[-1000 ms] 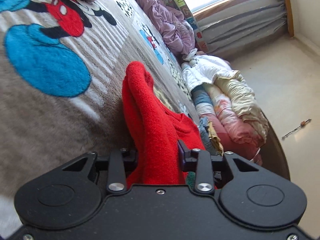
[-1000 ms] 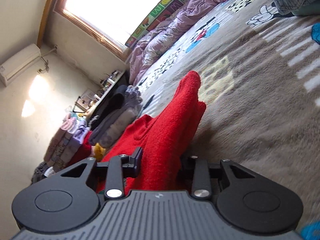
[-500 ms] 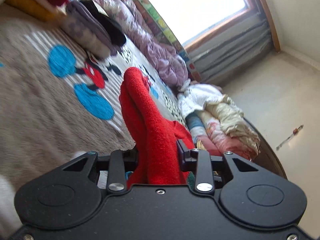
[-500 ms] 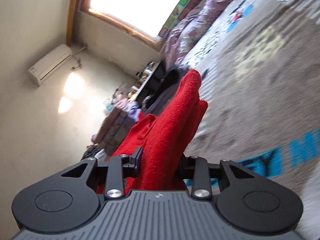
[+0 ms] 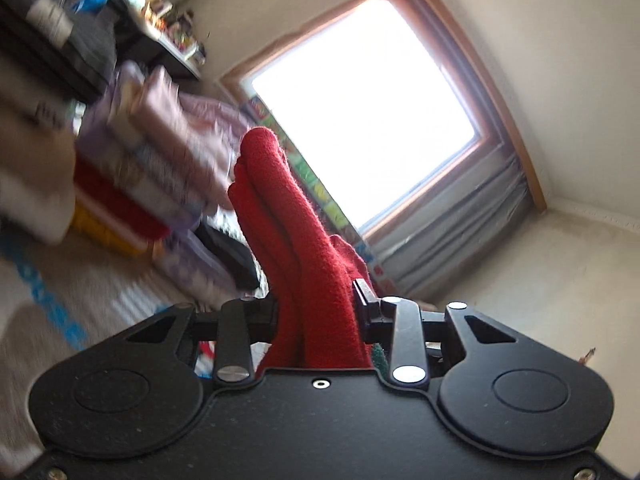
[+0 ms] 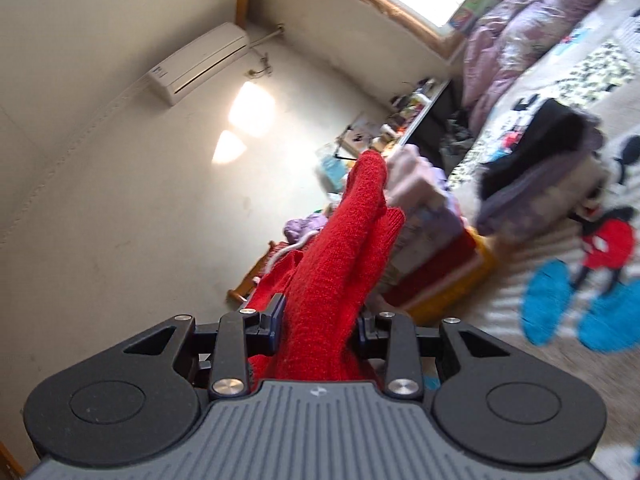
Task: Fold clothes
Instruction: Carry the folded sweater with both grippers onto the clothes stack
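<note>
Between the jaws of the left tongs [image 5: 316, 312] a thick fold of the red sweater [image 5: 304, 248] is pinched, the jaws part-way closed and pressing on the knit from both sides; the cloth rises past them in a bunched, rounded ridge. On the other side the right tongs [image 6: 318, 326] clamp another fold of the same sweater [image 6: 340, 264] in the same way, with more red cloth trailing off to the left and below the body of the tool, where it is cut off from sight. The sweater hangs in the air between the two tongs, clear of the blanket [image 6: 520, 280].

Readable writing is scarce. Blue letters on the blanket [image 5: 52, 304] show in the left view but are smeared by motion and cannot be made out. A strip of coloured letter squares [image 5: 320, 192] runs under the window [image 5: 360, 100]; its characters are too blurred to read. The air conditioner [image 6: 200, 62] on the wall carries a small dark mark, too small to tell. A cartoon mouse [image 6: 604, 240] in red shorts with blue shoes is printed on the blanket.

A stack of folded clothes [image 6: 432, 248] sits just behind the sweater, its edges blurred, and the sweater hides part of it. A cluttered shelf [image 6: 412, 108] beyond holds small things that cannot be made out. The window glare washes out everything outside.
</note>
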A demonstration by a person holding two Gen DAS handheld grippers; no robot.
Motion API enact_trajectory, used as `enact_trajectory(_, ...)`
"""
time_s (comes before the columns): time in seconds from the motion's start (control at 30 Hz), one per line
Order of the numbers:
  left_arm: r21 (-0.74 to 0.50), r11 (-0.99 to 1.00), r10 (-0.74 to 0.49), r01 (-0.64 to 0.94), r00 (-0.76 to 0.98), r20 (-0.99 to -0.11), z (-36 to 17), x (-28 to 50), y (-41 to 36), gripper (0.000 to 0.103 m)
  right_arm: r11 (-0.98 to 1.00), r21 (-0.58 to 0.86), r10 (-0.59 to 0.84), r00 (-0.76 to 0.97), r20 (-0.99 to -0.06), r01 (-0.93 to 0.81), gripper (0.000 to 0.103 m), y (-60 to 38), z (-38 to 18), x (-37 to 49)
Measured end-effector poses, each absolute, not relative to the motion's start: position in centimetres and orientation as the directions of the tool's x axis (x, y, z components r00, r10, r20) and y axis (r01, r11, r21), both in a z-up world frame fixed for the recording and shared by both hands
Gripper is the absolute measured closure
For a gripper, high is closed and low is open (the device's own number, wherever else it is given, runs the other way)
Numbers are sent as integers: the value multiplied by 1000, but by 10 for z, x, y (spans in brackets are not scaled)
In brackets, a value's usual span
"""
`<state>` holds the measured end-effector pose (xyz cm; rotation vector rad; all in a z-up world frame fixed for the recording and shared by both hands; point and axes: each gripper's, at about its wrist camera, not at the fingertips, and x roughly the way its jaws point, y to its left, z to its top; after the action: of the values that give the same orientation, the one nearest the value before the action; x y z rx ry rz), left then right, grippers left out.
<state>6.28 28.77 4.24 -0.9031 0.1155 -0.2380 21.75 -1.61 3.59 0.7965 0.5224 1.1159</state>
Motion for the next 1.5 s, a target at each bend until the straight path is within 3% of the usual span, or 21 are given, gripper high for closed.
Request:
enact_trajectory(0.43, -753, 635, -210, 173, 977, 48, 98, 156, 372, 71, 140, 769, 931, 348, 113, -623, 68, 69, 111, 327)
enact_trajectory(0.93, -777, 623, -127, 97, 992, 22, 64, 264, 440, 71, 116, 800, 929, 349, 121, -589, 71, 145, 85, 458)
enact_trajectory(1.17, -780, 626, -82, 1, 994, -65, 32, 290, 440, 71, 156, 830, 924, 377, 70, -536, 72, 163, 51, 493)
enact_trajectory(1.27, -712, 692, -17, -117, 984, -179, 20, 300, 436, 71, 244, 831, 913, 407, -23, -500, 72, 173, 30, 499)
enact_trajectory(1.37, -688, 709, 0, -155, 976, -220, 17, 303, 434, 70, 360, 798, 886, 445, -130, -484, 74, 185, 11, 498)
enact_trajectory(1.5, -668, 721, 14, -186, 967, -255, 23, 302, 428, 62, 395, 777, 866, 481, -138, -490, 72, 184, 17, 489)
